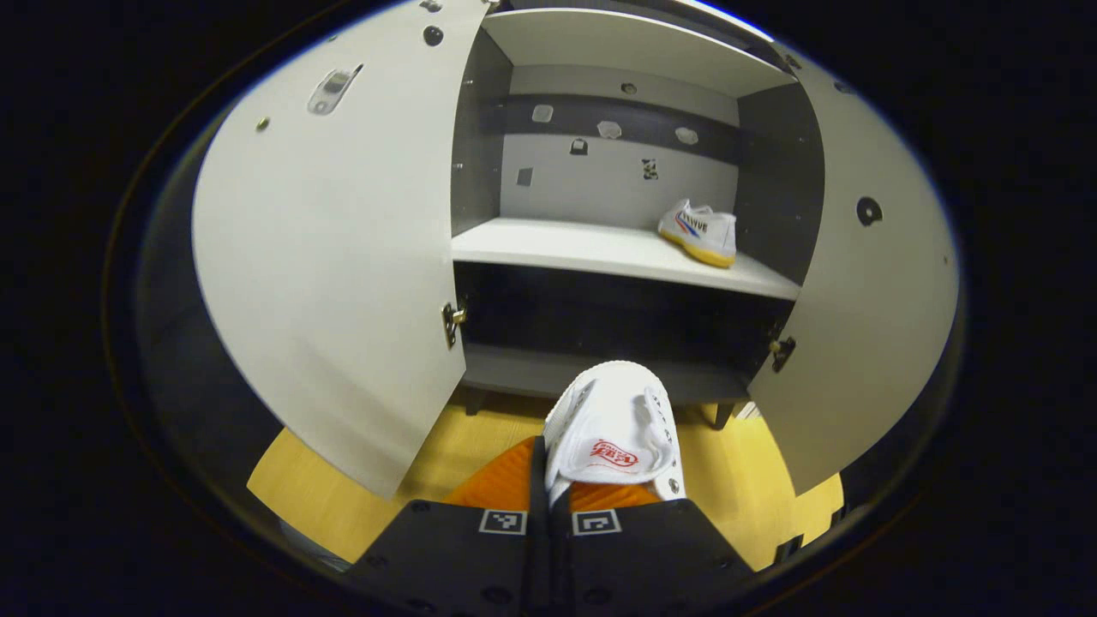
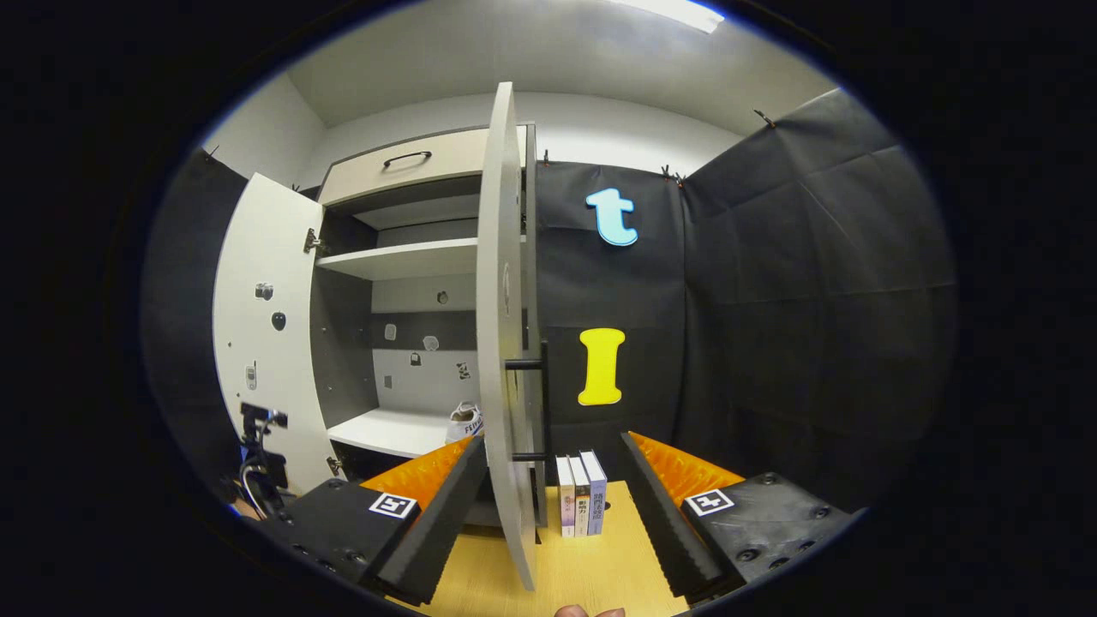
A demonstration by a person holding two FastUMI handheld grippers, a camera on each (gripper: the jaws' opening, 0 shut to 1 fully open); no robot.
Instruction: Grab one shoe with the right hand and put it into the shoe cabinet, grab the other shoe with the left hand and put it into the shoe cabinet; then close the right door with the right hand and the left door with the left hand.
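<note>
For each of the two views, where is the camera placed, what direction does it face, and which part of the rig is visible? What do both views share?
Left gripper view: rides the left gripper, facing the open shoe cabinet; its fingers pinch a white shoe.
Right gripper view: rides the right gripper, open, facing the right door edge-on, books behind.
Shared: the cabinet and the shelved shoe.

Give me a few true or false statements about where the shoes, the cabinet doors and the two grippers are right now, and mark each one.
1. One shoe lies on the cabinet's middle shelf. True.
2. The left gripper is empty. False: it is shut on the second shoe.
3. Both cabinet doors are closed. False: the left door and the right door stand open.
4. The right gripper is open, fingers either side of the right door's edge. True.
</note>
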